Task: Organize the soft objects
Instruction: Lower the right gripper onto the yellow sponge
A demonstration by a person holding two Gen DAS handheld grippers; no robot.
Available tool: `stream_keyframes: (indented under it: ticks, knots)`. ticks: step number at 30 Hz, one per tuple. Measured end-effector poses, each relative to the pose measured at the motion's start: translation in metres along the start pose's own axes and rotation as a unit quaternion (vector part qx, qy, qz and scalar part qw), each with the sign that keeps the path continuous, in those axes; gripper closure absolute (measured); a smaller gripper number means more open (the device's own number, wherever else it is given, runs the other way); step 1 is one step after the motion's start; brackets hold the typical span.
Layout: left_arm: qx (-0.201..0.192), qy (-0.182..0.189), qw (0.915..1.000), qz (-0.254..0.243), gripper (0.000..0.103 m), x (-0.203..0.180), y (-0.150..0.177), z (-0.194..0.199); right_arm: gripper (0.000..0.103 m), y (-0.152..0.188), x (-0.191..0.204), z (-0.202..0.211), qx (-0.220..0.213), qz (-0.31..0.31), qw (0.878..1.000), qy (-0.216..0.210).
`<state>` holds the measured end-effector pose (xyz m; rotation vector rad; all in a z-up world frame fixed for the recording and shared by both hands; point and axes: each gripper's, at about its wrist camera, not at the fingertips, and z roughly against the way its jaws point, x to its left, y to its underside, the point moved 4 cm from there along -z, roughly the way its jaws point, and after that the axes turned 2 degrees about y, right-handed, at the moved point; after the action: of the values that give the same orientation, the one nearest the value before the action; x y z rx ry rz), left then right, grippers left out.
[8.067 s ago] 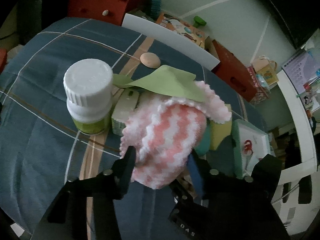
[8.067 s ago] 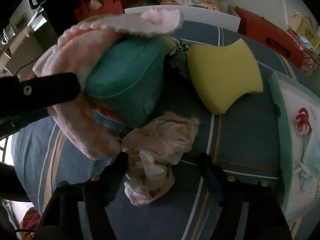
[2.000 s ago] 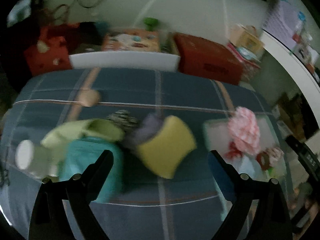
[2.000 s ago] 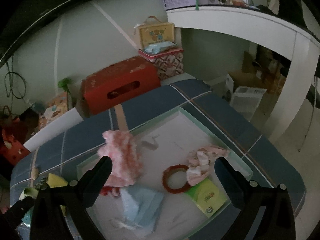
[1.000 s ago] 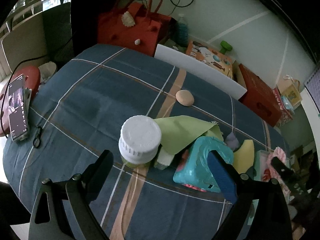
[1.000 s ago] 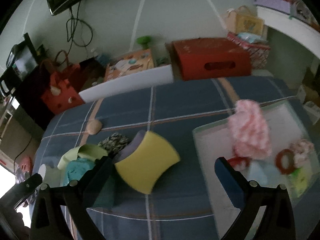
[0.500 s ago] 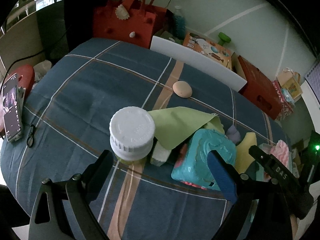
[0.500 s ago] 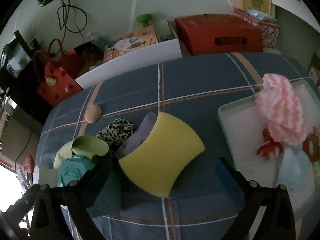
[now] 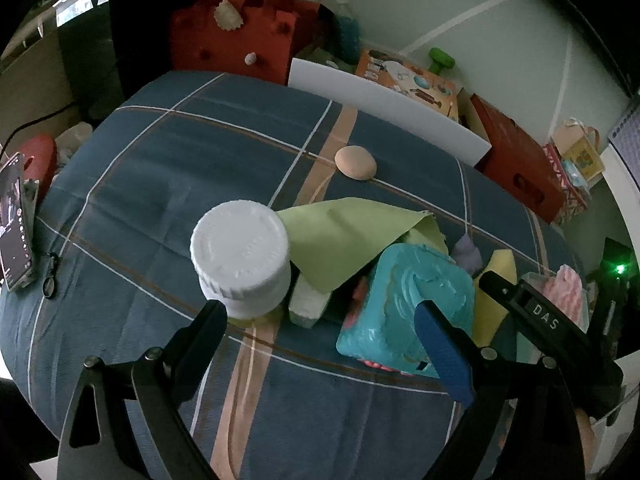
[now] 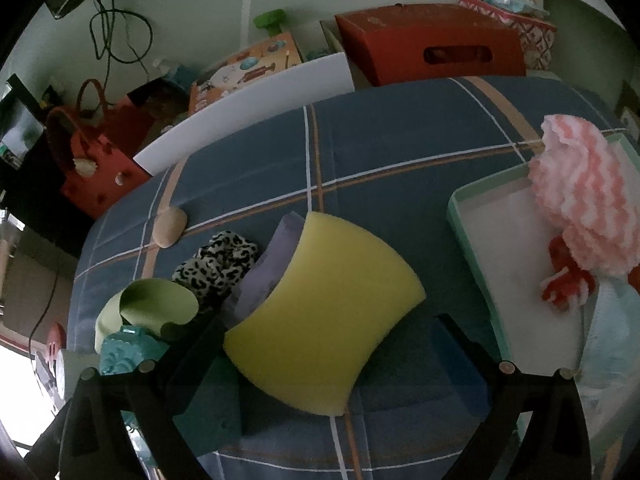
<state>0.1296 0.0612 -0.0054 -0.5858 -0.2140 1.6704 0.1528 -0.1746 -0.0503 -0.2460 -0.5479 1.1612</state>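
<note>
Both grippers are back over the pile, empty: the fluffy pink-and-white striped knit cloth (image 10: pixel 588 204) that the left gripper (image 9: pixel 320 320) was pinching eight seconds ago now sits in the pale green shallow tray (image 10: pixel 480 240) at the right end of the table, lying over a red ring-shaped thing (image 10: pixel 568 280) and beside a light blue cloth (image 10: pixel 612 336). The crumpled pale pink rag the right one had isn't in view now; a second or two back it was in the tray too. So two soft items look sorted. The right gripper (image 10: pixel 332 340) has dropped closer over the last second, jaws spread wide either side of the curved yellow foam sponge (image 10: pixel 320 320), not touching it as far as I can tell. The sponge leans on a lilac foam block (image 10: pixel 272 268), with a leopard-print fabric scrunchie (image 10: pixel 218 264) just beside. The left gripper is also wide open, low over the blue plaid table cover (image 9: pixel 160 160), between the white-capped plastic jar (image 9: pixel 240 252) and the teal embossed soft cube (image 9: pixel 412 304); a light green sheet (image 9: pixel 344 240) is draped behind them. My guess: sponge next, cube likely after. The jar's hard and stays out.
</note>
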Motion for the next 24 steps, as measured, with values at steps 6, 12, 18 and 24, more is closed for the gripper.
stream_keyframes:
  ticks: [6,12,18,24]
  knots:
    - [0.004,0.002,1.0,-0.002,0.008,-0.002,0.001,-0.003,0.0,0.0,0.002,-0.004,0.0,0.002,1.0,-0.001]
    - [0.006,0.003,1.0,-0.001,0.008,-0.001,0.001,-0.004,0.0,0.0,0.011,-0.008,0.002,0.012,1.0,-0.009]
    - [0.004,0.002,1.0,0.0,0.008,0.0,0.0,-0.004,0.0,0.002,0.01,-0.009,0.0,0.011,1.0,-0.01]
    - [0.005,0.001,1.0,-0.002,0.008,0.002,0.001,-0.004,0.006,-0.001,0.004,-0.005,-0.01,0.004,1.0,-0.014]
